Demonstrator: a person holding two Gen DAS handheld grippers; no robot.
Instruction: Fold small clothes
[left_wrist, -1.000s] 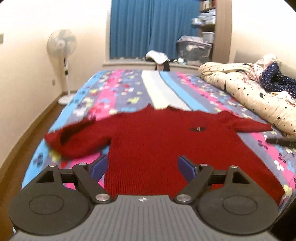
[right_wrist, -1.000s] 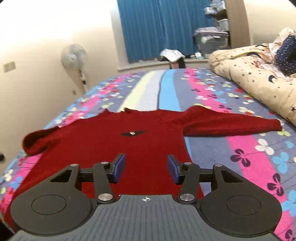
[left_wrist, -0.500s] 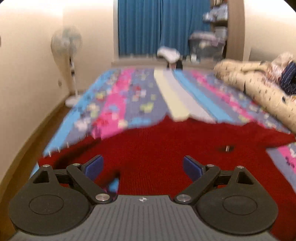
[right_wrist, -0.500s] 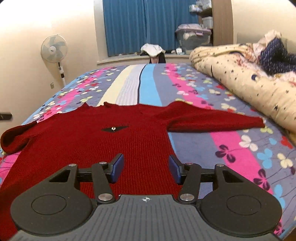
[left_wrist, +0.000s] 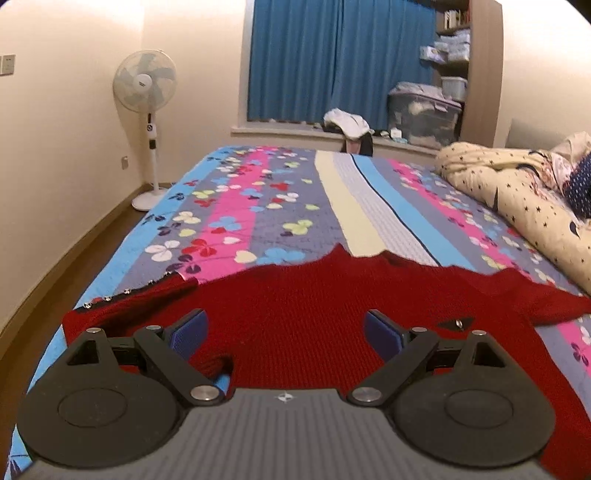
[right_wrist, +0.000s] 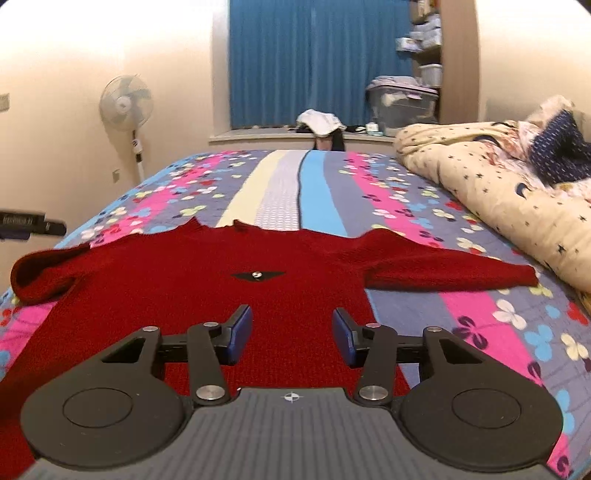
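Bedspread (right_wrist: 480, 325) holds sweater (right_wrist: 192, 295), collar seemingly facing curtain (right_wrist: 317, 62).

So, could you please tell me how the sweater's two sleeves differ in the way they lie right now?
In the right wrist view, the right sleeve lies stretched out flat across the bedspread, reaching toward the star-print duvet. The left sleeve is bunched and folded over near the bed's edge, so it looks shorter and thicker. Both are the same dark red knit as the red sweater, and neither is gripped.
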